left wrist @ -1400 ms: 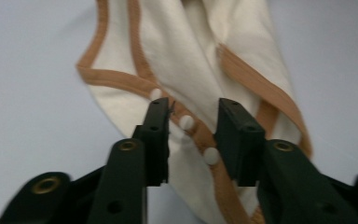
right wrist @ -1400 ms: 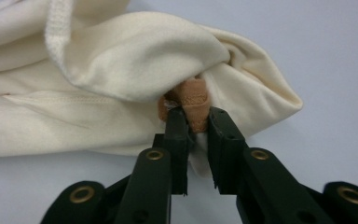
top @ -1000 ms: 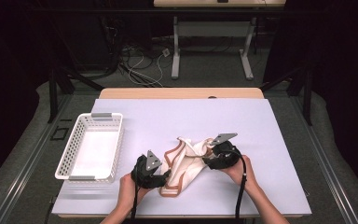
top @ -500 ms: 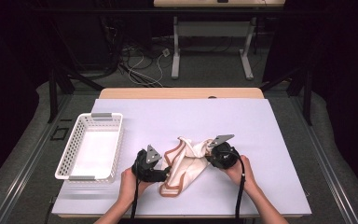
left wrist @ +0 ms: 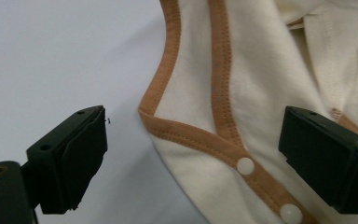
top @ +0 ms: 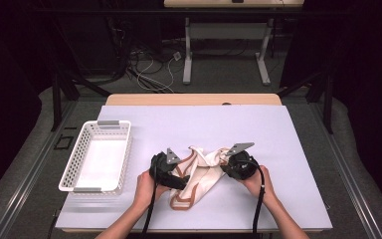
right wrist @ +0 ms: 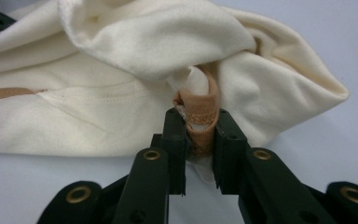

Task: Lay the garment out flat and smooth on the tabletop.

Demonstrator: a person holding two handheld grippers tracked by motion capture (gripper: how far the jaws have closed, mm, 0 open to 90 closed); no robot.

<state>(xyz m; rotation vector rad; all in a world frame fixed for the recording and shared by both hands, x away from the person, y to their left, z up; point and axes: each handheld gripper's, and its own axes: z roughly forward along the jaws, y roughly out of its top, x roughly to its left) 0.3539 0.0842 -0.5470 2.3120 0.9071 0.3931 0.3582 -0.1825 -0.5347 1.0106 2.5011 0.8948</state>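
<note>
Cream baby bodysuit (top: 199, 174) lies crumpled between both grippers: soft, light, limp. Right gripper (right wrist: 199, 135) is clenched on its tan-trimmed cuff (right wrist: 200, 114). Left gripper (left wrist: 193, 154), jaws just opened, straddles the snap placket (left wrist: 244, 165) ungripped; the trim is the firmest hold.

Both forearms enter from near edge of surface, hands wrapped round gripper bodies, cables trailing back toward person. Left gripper (top: 171, 172) near middle of front half, pointing right and slightly forward; jaws just been opening, now standing wide apart, pads pressing on nothing. Right gripper (top: 227, 160) just right of it, pointing left toward the other; jaws nearly together, pinching fold of cloth (right wrist: 200, 126) between pads. Grey plates on top of both tilted upward.
</note>
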